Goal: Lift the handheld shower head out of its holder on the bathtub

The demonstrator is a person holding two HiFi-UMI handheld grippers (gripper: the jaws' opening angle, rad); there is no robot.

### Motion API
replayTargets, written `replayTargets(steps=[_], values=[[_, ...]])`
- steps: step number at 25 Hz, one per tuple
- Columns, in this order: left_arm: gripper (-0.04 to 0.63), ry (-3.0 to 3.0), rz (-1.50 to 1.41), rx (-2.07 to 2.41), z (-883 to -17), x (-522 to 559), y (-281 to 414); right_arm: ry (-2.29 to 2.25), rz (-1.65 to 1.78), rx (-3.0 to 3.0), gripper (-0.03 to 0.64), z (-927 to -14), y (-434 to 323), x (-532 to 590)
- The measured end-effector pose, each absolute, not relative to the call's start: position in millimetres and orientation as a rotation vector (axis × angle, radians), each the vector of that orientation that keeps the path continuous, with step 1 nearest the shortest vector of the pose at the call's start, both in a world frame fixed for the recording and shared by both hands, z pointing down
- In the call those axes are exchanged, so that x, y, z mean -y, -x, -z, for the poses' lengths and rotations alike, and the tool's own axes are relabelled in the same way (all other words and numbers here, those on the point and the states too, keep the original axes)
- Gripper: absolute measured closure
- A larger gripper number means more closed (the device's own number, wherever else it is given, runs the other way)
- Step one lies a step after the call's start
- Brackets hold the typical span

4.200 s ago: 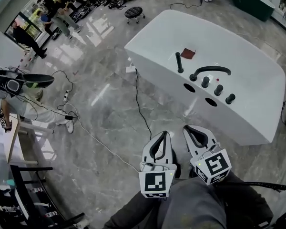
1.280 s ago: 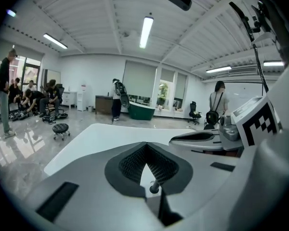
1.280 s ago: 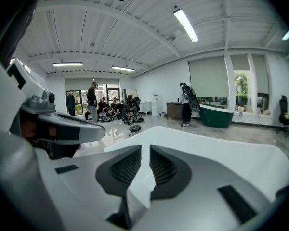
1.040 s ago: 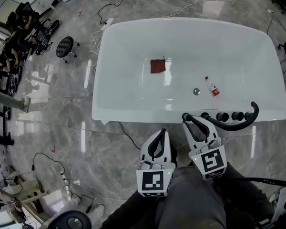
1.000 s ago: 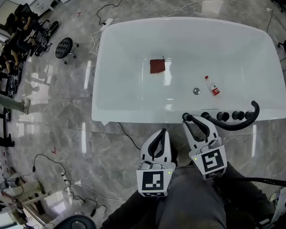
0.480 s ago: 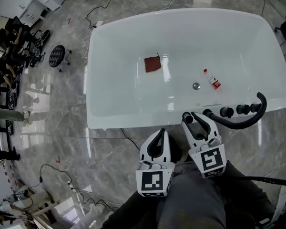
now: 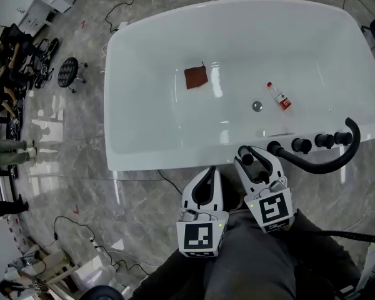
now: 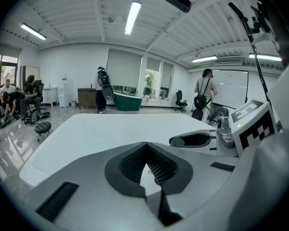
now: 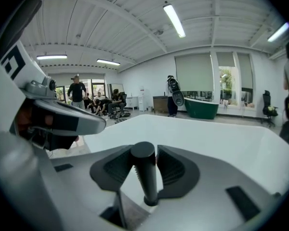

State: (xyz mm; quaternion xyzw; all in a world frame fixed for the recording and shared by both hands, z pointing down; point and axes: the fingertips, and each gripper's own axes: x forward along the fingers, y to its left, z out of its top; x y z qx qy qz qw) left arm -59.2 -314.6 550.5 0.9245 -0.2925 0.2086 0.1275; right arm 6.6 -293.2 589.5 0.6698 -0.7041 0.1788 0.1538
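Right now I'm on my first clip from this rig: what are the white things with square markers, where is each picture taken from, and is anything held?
They are two handheld grippers, one in each of a person's hands; the marker cubes are part of them. The overhead picture comes from a camera on the person's head; the other two cameras ride on the grippers and look along their fingers. Below is a white bathtub holding a reddish cloth, a small bottle and a drain, with black knobs and a curved spout on its near rim. The left gripper is shut and empty. The right gripper's fingers have just been opening; they flank the upright handheld shower head in its holder without clamping it.
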Motion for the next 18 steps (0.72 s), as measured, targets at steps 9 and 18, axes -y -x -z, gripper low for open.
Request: replayTargets(steps=[9, 18], values=[[0.592, -2.695, -0.612, 0.884, -554, 314, 60, -1.903, -0.449, 2.028, 0.476, -592, -11, 294], [0.592, -2.64, -0.597, 0.99, -471, 315, 74, -1.873, -0.307, 2.104, 0.476, -478, -9, 300]])
